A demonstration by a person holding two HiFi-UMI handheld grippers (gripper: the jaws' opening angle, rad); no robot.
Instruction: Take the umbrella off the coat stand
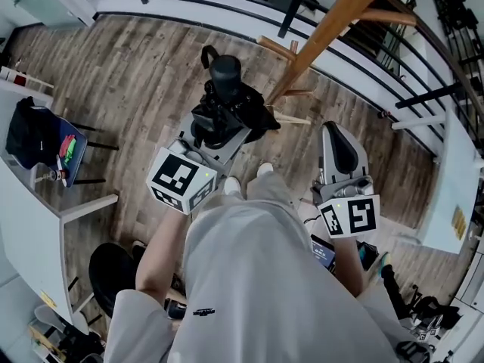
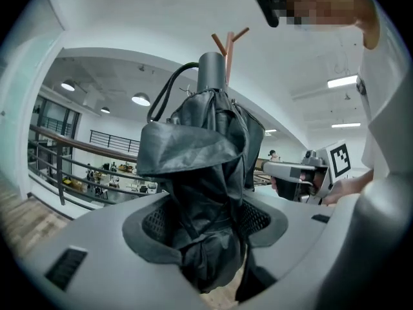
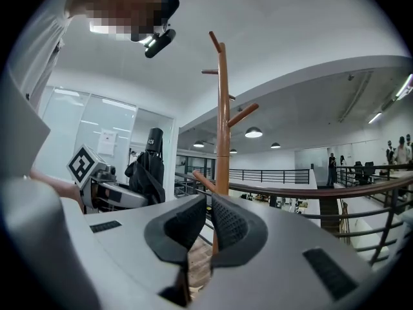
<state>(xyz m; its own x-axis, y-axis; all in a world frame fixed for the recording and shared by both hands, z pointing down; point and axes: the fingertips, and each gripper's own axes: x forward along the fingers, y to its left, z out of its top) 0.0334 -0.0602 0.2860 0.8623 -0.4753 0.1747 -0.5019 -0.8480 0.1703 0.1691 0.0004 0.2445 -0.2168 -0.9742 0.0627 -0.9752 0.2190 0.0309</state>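
A black folded umbrella (image 1: 227,100) stands upright, clear of the wooden coat stand (image 1: 333,29), whose pegs stick out just right of it. My left gripper (image 1: 219,127) is shut on the umbrella's bunched fabric. In the left gripper view the fabric (image 2: 200,192) fills the space between the pads of the left gripper (image 2: 203,228), with the round handle (image 2: 210,73) and its strap loop on top. My right gripper (image 1: 336,138) hangs to the right of the stand, shut with nothing in it. The right gripper view shows the right gripper (image 3: 206,221), the stand's pole (image 3: 222,128) ahead and the umbrella (image 3: 151,163) at left.
A black railing (image 1: 227,10) with a glass edge runs behind the stand. A white desk (image 1: 30,195) with a dark bag (image 1: 34,134) is at left, a black chair (image 1: 113,274) below it. A white table (image 1: 446,195) stands at right. Wood floor lies between.
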